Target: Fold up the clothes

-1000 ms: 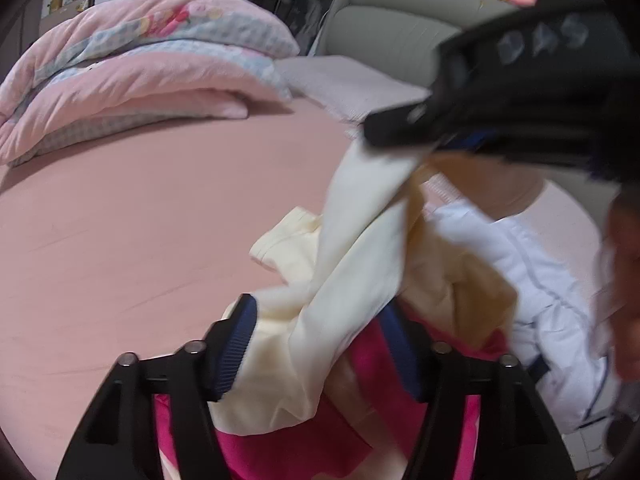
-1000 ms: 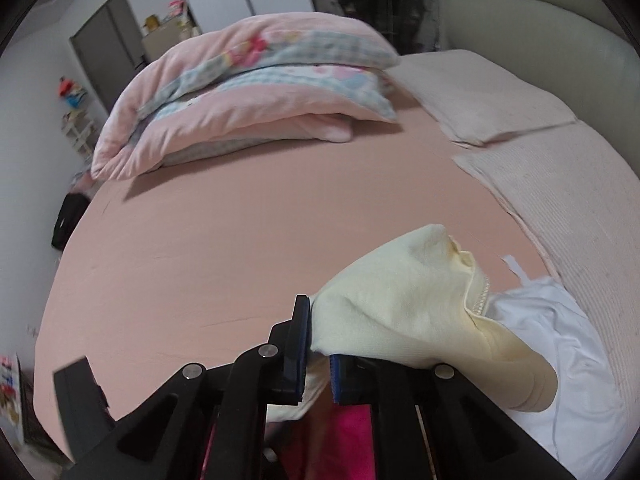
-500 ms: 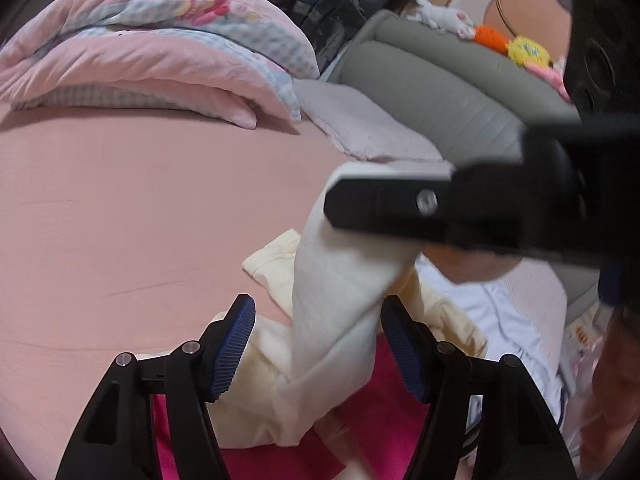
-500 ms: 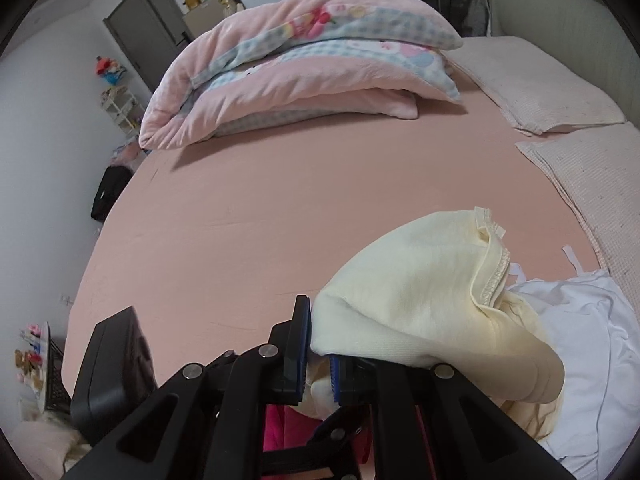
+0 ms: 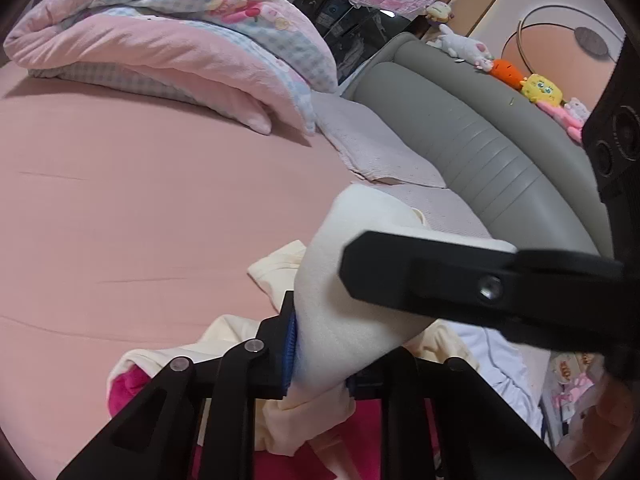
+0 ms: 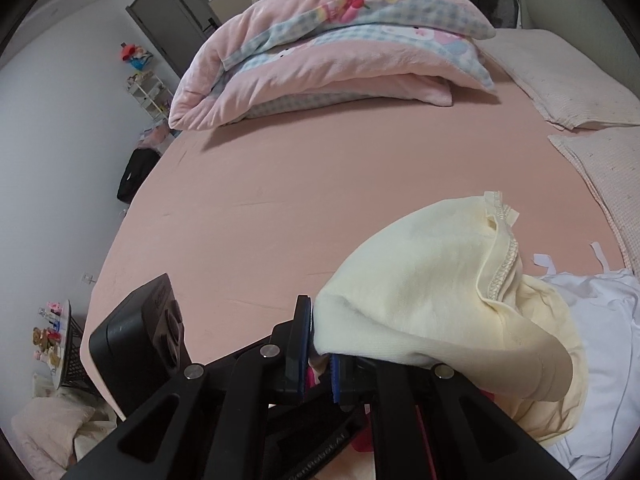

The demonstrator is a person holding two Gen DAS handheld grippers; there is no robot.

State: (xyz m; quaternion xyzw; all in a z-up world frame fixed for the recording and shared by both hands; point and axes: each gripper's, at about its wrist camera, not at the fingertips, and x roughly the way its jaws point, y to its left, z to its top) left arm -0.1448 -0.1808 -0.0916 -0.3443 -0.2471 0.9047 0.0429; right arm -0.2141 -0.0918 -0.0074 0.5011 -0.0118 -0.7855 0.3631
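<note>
At the near right of the bed [image 6: 280, 184], holding the cream garment [image 6: 420, 280] bunched and lifted clear of the heap, above a magenta garment [image 5: 124, 392] and just beside a white garment [image 6: 600, 340]. Just pinched shut with the left claw [image 5: 320, 360] on a thick roll of that cream cloth, pads pressing from both sides. Clamped tight with the right claw [image 6: 319, 356] on another fold of it, close to the first grip.

Likely trouble from here:
- Gripping wads rather than a hem or corner, so probably pulling out a twisted rope instead of a flat panel.
- Holding several layers in the left claw, so risking a slip of the inner layers once stretched apart.
- Lifting with cloth trailing into the heap, so possibly dragging the magenta garment along.
- Working with the claws nearly touching, so risking a knock between them.
- Hiding the seams under loose folds, hence hard to judge which part is held.
</note>
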